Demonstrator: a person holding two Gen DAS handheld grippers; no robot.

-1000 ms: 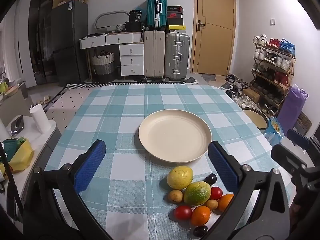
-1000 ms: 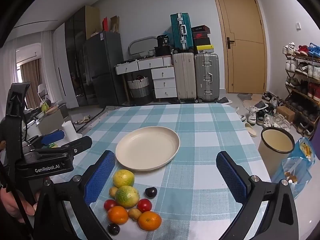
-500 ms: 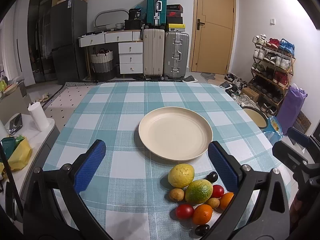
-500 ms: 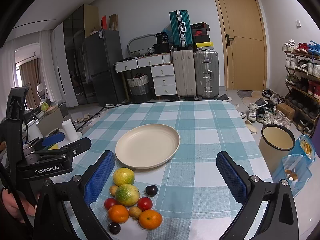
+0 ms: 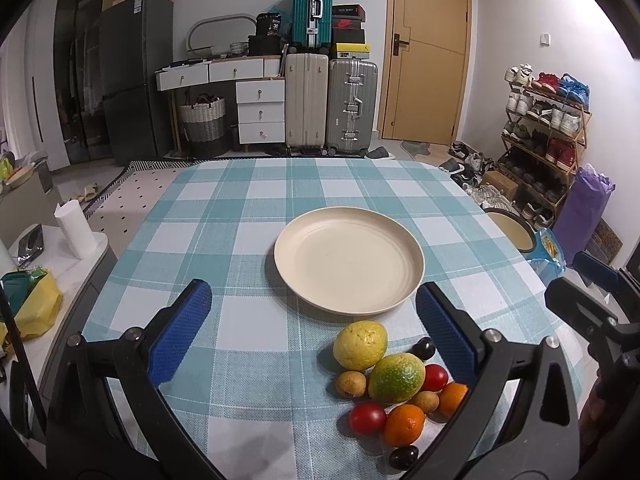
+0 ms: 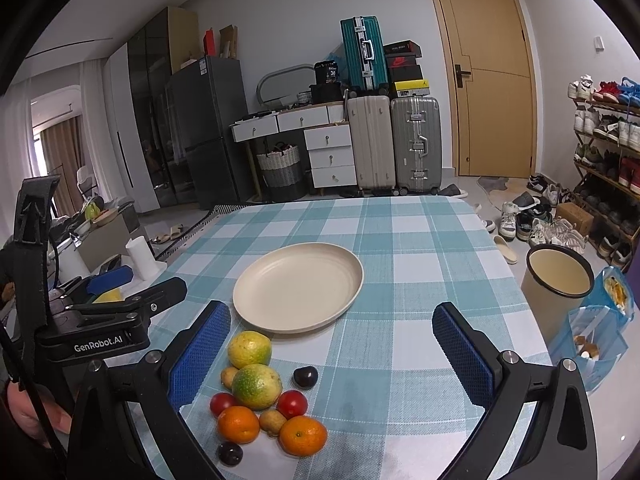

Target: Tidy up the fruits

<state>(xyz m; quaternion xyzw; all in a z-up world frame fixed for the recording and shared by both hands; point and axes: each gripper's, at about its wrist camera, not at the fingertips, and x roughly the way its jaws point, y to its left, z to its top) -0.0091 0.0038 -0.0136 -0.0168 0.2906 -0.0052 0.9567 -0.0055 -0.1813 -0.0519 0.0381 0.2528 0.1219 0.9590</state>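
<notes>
A cream plate [image 5: 348, 260] [image 6: 298, 286] lies bare in the middle of the checked tablecloth. Just in front of it is a cluster of fruit: a yellow-green citrus [image 5: 360, 345] [image 6: 249, 349], a green-orange fruit [image 5: 396, 377] [image 6: 256, 386], two oranges [image 5: 404, 425] [image 6: 303, 436], two red tomatoes [image 5: 367, 418] [image 6: 292, 403], small brown fruits [image 5: 351, 384] and dark plums [image 5: 424, 348] [image 6: 306, 376]. My left gripper [image 5: 312, 328] is open and empty above the near table; the fruit lies by its right finger. My right gripper [image 6: 332, 350] is open and empty, the fruit by its left finger.
The tablecloth [image 5: 240, 208] covers the whole table. A cream bin [image 6: 558, 280] and a blue snack bag [image 6: 600, 332] stand off the table's right edge. A side cabinet with a paper roll [image 5: 74, 232] stands on the left. Suitcases [image 5: 330, 104] and a shoe rack [image 5: 548, 128] stand behind.
Both views have shifted only slightly; the plate and fruit lie where they were. Both grippers stay open and empty.
</notes>
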